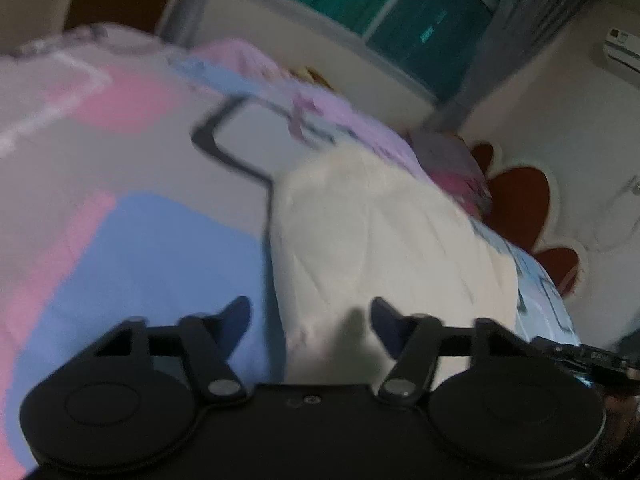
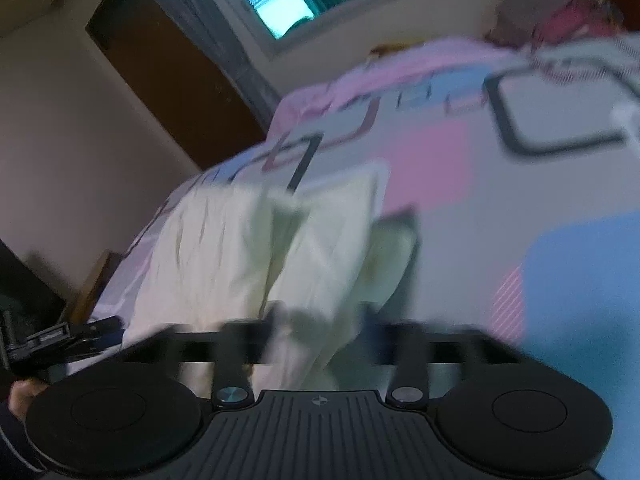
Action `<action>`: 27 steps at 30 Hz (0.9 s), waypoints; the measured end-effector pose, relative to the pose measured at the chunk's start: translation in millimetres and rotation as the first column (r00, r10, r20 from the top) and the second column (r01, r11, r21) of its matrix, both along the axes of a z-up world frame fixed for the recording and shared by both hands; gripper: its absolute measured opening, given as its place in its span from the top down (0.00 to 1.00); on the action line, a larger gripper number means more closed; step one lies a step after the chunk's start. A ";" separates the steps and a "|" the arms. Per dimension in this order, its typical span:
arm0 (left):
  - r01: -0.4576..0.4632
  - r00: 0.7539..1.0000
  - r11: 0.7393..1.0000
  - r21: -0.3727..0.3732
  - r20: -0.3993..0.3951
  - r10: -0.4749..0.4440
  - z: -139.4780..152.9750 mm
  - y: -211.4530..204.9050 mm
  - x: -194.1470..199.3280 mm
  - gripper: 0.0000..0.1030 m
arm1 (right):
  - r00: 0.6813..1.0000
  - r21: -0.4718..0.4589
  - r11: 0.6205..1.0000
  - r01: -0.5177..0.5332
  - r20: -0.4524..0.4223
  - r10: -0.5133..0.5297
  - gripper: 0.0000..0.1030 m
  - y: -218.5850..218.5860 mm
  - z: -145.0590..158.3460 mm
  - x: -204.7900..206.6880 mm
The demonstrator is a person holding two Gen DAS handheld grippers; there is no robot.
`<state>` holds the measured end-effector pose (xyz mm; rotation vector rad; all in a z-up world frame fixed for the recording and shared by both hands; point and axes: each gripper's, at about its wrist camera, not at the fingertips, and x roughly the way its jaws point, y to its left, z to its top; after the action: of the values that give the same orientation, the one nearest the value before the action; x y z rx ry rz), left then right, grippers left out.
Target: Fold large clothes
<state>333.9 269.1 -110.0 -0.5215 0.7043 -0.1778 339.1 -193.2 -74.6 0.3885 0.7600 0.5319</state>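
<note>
The left gripper [image 1: 310,314], black with two dark-tipped fingers, stands with a plain gap between its fingers. It hovers over the near edge of one cream-coloured, wrinkled cloth garment [image 1: 384,236], and nothing is pinched in it: one fingertip [image 1: 236,312] shows over the blue patch of the bed cover, the other over the cream cloth.

The right gripper [image 2: 320,320] is badly blurred. Its two fingers stand close together with a fold of the same cream garment [image 2: 224,256] lying between them. Whether the pads actually press on the cloth cannot be told through the blur.

The garment lies spread on one bed, on a patchwork bed cover [image 1: 132,248] of pink, blue and grey blocks with dark square outlines. In the right wrist view part of the garment is raised and hangs in folds towards the gripper, while the rest lies flat near the bed's edge.

Beyond the bed, one window [image 1: 404,8] with a green-tinted pane shows, with grey curtains beside it. One brown door [image 2: 168,80] stands in the wall. One white air conditioner [image 1: 624,46] is mounted high on the wall.
</note>
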 end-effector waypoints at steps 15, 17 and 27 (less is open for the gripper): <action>0.284 0.955 0.943 0.172 0.039 -0.294 21.5 -105.5 129.5 0.58 | 0.999 -0.319 0.948 -0.004 0.031 0.015 0.90 158.5 -11.2 77.4; 0.335 0.939 0.926 0.174 0.012 -0.342 8.3 -115.8 134.5 0.58 | 0.999 -0.339 0.940 0.036 0.009 -0.035 0.90 149.4 -28.7 72.1; 0.447 0.893 0.861 0.244 -0.053 -0.448 -22.1 -137.9 143.4 0.58 | 0.994 -0.308 0.946 0.097 -0.010 -0.105 0.90 135.3 -63.6 55.5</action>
<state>477.3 131.2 -132.1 -0.1053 0.8234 -0.5200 394.6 -57.9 -138.2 0.1435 0.8294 0.3048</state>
